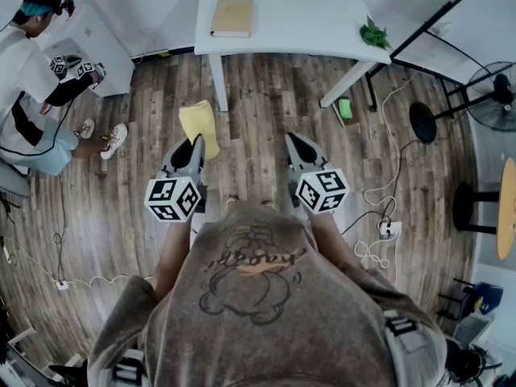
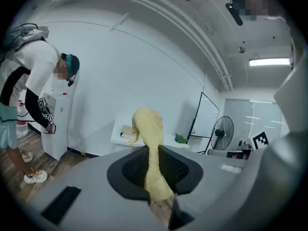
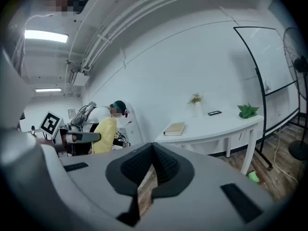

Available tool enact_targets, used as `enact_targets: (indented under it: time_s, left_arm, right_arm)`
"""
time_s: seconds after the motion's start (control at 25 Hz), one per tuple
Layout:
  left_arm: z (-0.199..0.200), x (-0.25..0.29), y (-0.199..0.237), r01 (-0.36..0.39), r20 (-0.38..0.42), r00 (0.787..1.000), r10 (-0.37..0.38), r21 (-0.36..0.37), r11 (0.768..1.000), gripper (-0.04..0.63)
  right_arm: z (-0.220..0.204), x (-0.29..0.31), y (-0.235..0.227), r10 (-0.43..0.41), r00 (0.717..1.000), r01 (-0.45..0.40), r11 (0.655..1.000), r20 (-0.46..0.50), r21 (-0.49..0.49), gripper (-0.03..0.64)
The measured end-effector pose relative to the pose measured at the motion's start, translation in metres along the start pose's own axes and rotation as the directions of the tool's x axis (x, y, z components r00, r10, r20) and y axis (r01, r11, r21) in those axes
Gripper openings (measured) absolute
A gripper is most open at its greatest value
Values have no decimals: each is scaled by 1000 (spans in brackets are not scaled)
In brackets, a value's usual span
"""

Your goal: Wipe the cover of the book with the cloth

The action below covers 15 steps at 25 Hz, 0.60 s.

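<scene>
Tan book (image 1: 232,17) flat on the white table (image 1: 282,22), well ahead of both grippers. Yellow knit cloth (image 1: 199,124) pinched in the left gripper (image 1: 196,143), sticking out past its tips. Right gripper (image 1: 293,139) closed tip to tip on nothing. In between, wood-plank floor (image 1: 258,95); leafy green plant (image 1: 374,35) at the table's right end.

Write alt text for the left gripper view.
The left tongs grip a yellow cloth that stands up between them. Beyond, a book lies on a white table; at left, a person bends over a white cabinet.
</scene>
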State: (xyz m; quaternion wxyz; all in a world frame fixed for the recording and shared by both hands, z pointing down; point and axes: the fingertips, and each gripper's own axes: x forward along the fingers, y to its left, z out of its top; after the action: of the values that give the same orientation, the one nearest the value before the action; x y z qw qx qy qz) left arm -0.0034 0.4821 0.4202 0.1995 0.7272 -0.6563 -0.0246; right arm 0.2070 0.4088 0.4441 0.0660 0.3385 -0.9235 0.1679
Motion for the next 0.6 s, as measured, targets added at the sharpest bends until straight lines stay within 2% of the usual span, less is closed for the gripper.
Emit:
enact_targets:
  time_s: [0.4, 0.6]
  left_arm:
    - [1, 6, 11, 3, 7, 1000, -3, -13, 1000, 52]
    - [6, 12, 25, 34, 15, 999, -34, -3, 999, 52]
  right_arm:
    - [2, 15, 0, 15, 999, -15, 1000, 29, 22, 2]
    - [-2, 29, 5, 8, 999, -9, 1000, 33, 28, 2]
